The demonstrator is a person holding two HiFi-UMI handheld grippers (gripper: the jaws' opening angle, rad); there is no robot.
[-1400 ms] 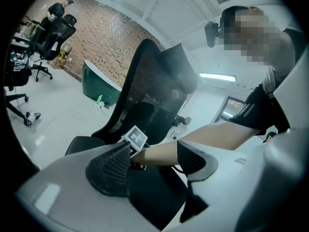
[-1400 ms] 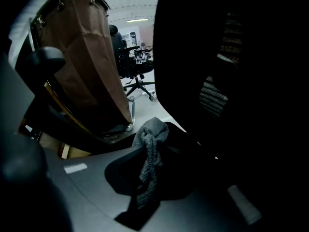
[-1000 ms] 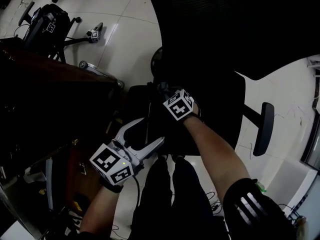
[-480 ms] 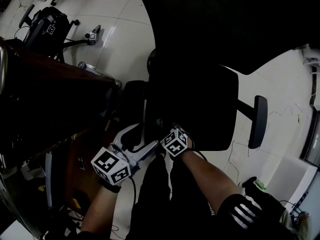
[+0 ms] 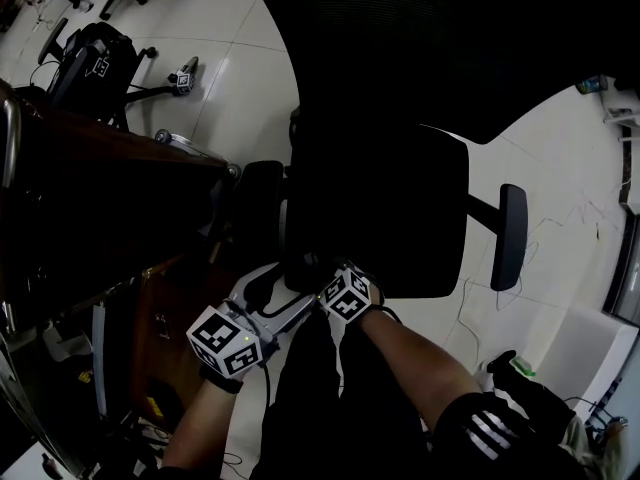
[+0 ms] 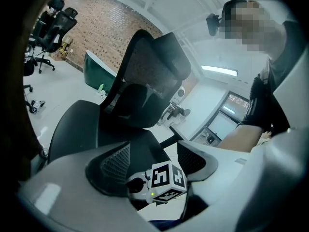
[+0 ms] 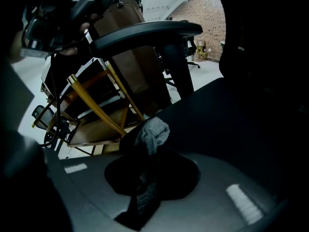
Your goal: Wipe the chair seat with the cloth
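The black chair seat [image 5: 385,208] fills the middle of the head view, with its tall mesh backrest [image 5: 430,38] beyond it. My right gripper [image 5: 308,268] is at the seat's near left edge, shut on a grey cloth [image 7: 154,129]. The cloth bunches up beyond the jaws and rests against the dark seat [image 7: 231,115]. In the head view the cloth is too dark to make out. My left gripper [image 5: 298,286] hovers just left of the right one, open and holding nothing. Between its fingers [image 6: 113,166] I see the right gripper's marker cube [image 6: 166,181] and the seat [image 6: 77,129].
The chair's left armrest [image 5: 255,193] is just beyond both grippers; the right armrest [image 5: 512,236] stands off to the right. A dark wooden desk [image 5: 110,168] with gold legs [image 7: 96,108] crowds the left side. Another chair [image 5: 95,53] stands on the tiled floor far left.
My right gripper has pulled back across the seat from its middle to the near left edge, bringing the cloth with it. The left gripper has barely moved.
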